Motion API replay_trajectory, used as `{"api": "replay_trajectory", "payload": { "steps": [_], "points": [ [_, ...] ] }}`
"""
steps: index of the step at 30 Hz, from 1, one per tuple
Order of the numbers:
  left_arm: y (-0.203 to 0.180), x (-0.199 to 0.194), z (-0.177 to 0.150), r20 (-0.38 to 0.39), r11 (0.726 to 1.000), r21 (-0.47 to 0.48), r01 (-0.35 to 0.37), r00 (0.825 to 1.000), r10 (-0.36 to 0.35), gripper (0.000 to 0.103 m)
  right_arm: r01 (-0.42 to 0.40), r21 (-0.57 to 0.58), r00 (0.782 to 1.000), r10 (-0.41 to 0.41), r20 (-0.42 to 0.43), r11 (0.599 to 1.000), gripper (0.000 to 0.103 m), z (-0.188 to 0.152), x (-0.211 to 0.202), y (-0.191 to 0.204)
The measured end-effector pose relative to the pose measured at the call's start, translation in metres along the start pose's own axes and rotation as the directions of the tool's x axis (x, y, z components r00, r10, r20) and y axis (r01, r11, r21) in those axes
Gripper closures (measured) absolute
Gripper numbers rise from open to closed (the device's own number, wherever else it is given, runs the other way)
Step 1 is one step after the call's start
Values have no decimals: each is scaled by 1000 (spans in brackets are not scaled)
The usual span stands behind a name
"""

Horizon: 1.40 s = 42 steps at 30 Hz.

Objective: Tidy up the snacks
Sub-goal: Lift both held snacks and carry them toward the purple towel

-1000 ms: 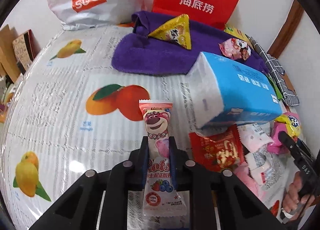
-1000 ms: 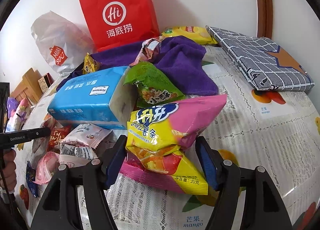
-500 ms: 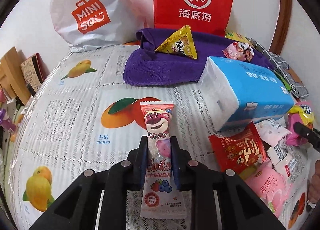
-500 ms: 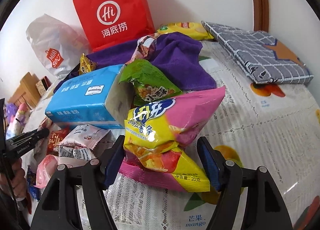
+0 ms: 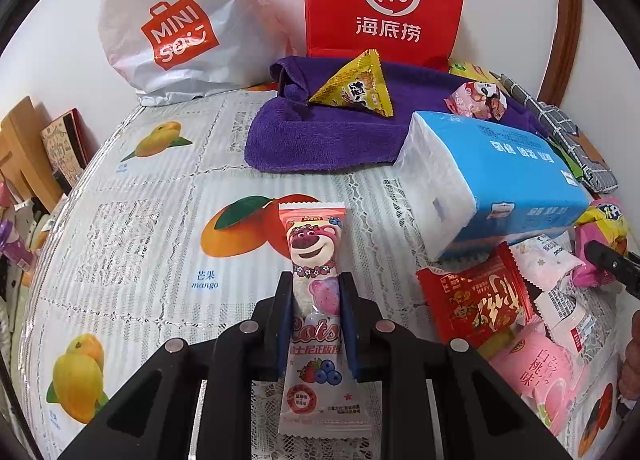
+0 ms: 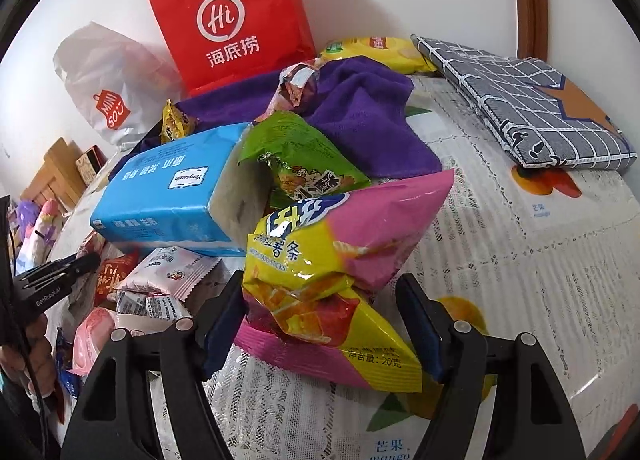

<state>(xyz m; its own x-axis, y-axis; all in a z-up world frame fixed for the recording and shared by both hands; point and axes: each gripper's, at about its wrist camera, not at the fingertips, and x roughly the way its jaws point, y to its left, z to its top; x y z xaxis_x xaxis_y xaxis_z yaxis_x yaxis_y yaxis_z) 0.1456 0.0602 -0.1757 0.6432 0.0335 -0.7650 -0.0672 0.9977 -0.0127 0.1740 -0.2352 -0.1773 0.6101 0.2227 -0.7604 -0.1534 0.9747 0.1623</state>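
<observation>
My left gripper is shut on a long pink bear candy packet and holds it over the fruit-print tablecloth. My right gripper is open around a pink and yellow chip bag; its pads stand apart from the bag's sides. A pile of small snacks lies to the right in the left wrist view: a red packet, white packets and a pink peach packet. A green snack bag leans behind the chip bag.
A blue tissue pack lies mid-table. A purple towel carries a yellow triangular snack. A red paper bag and a white Miniso bag stand at the wall. A grey checked pouch lies far right.
My left gripper has moved back and up with the bear candy packet, so more of the table and bags shows. The right gripper has edged closer around the chip bag.
</observation>
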Motion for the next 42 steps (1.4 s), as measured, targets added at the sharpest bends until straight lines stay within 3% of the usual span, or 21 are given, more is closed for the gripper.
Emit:
{"api": "replay_trajectory", "payload": {
  "steps": [6, 9, 15, 20, 23, 25, 35, 42],
  "points": [
    [1, 0, 0, 1, 1000, -5, 7, 1000, -7, 82, 34, -55, 999, -34, 10, 998, 30, -1, -1, 10],
    [1, -1, 0, 4, 1000, -7, 14, 1000, -14, 84, 41, -66, 999, -39, 37, 997, 35, -3, -5, 11],
    [-3, -3, -1, 9, 999, 14, 44, 999, -44, 84, 16, -58, 998, -13, 60, 998, 41, -3, -11, 8],
    [7, -11, -2, 40, 998, -32, 50, 998, -49, 85, 14, -47, 997, -10, 73, 999, 41, -6, -21, 7],
    [8, -16, -1, 43, 999, -26, 33, 999, -32, 85, -41, -12, 997, 42, 68, 999, 41, -4, -29, 6],
    [7, -22, 4, 39, 999, -21, 35, 999, -34, 85, -10, -24, 996, 12, 89, 1000, 41, 1, -39, 10],
    [9, -42, 75, 107, 992, -44, 121, 988, -116, 85, 6, -68, 976, 9, 216, 998, 41, 80, -57, 37],
    [1, -32, 122, 148, 997, -9, 76, 986, -74, 85, 15, -98, 969, 10, 247, 995, 41, 141, -27, 55]
  ]
}}
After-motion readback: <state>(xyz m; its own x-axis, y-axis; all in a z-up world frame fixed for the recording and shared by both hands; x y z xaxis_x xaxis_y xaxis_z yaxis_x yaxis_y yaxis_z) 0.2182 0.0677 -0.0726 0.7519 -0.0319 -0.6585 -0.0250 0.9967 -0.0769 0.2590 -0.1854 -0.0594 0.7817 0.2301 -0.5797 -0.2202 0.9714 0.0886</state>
